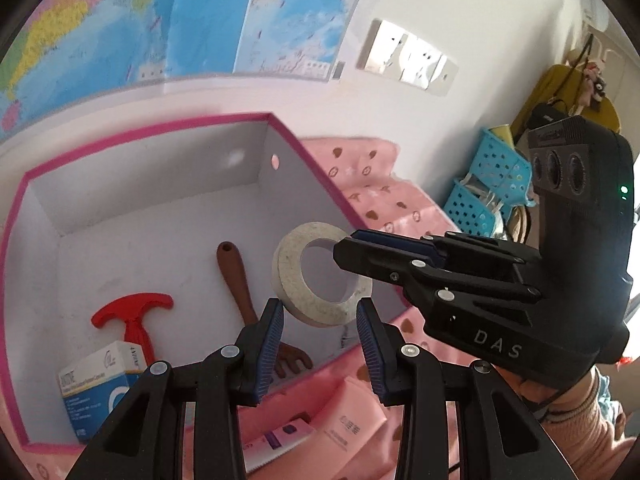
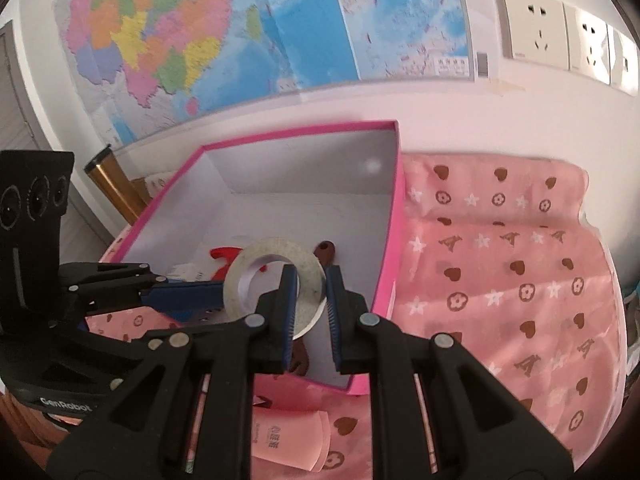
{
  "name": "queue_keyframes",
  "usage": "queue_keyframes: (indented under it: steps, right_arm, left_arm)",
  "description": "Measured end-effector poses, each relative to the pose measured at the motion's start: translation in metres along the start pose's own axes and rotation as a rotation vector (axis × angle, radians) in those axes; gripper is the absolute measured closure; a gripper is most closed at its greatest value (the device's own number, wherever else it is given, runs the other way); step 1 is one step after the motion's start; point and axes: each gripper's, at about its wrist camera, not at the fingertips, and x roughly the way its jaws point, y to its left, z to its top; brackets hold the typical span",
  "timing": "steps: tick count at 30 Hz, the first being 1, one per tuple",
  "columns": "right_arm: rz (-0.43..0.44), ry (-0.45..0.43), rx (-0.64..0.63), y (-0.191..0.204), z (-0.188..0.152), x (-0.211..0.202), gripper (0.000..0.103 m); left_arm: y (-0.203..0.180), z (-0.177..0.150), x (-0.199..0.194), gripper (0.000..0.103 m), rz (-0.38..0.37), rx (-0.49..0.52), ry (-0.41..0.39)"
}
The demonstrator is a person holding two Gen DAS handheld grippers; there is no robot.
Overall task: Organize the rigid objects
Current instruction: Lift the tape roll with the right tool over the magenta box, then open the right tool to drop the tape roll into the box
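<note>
**Room and backdrop**

White wall (image 2: 420,104), brightly lit. Colourful wall map (image 2: 224,36) pinned across its upper part, sheets creased. Row of cream wall sockets (image 2: 560,36) to the map's right. Work surface covered by a pink cloth (image 2: 500,264) printed with brown hearts, white stars and flower rings. Gold-coloured post (image 2: 114,184) at far left. Stacked blue perforated baskets (image 1: 486,184) and a yellow garment (image 1: 560,92) hanging at the right edge.
</note>
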Motion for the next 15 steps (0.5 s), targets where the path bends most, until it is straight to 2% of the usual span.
queue_keyframes:
  steps: [7, 9, 15]
  right_arm:
    - [-0.018, 0.022, 0.034, -0.005, 0.0, 0.009, 0.082]
    - [-0.035, 0.009, 0.029, -0.002, 0.001, 0.005, 0.075]
    - [-0.017, -0.034, 0.024, 0.0, -0.005, -0.014, 0.074]
  left_arm:
    - [0.011, 0.002, 0.014, 0.066, -0.015, -0.044, 0.039]
    - [0.013, 0.001, 0.013, 0.066, -0.014, -0.049, 0.032]
    - [0.015, -0.01, -0.008, 0.066, -0.002, -0.03, -0.024]
